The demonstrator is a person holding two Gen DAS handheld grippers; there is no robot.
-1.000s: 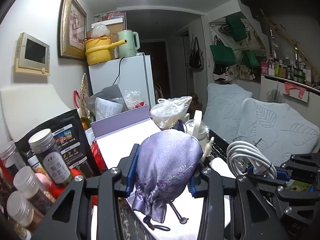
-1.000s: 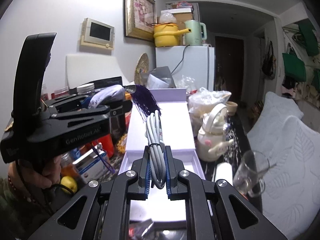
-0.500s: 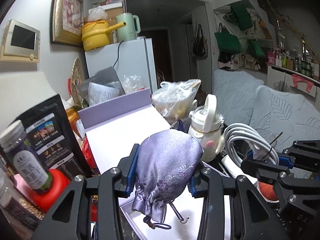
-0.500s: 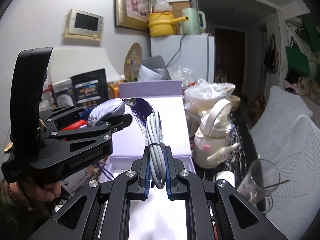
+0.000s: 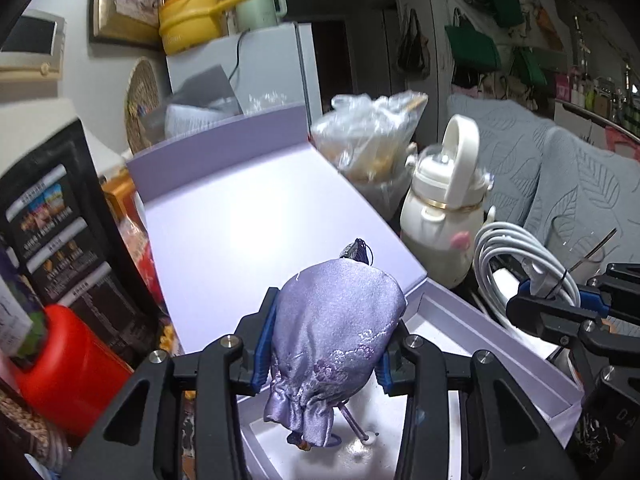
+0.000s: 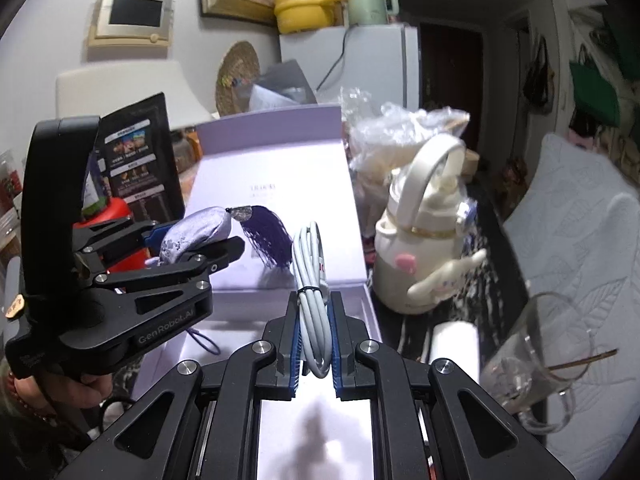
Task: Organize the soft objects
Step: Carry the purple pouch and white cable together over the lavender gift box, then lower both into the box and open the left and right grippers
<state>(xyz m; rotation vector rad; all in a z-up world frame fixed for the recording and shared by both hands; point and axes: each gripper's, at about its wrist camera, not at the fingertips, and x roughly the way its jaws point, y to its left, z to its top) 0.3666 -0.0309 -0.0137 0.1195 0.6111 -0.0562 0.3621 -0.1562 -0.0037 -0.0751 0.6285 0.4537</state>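
Dark tabletop (image 6: pixel 492 240) — open lilac box (image 5: pixel 248 216), white teapot (image 6: pixel 420 256), glass (image 6: pixel 528 364)

Your lavender pouch (image 5: pixel 334 336) hides the box floor beneath it; the red container (image 5: pixel 64 364) runs off the left edge; the box lid's print (image 6: pixel 263 188) is too small to read.

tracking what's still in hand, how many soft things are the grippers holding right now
2. A lilac drawstring pouch is clamped in the left gripper over the open lilac box; a coiled white cable is clamped in the right gripper. More may be hidden.
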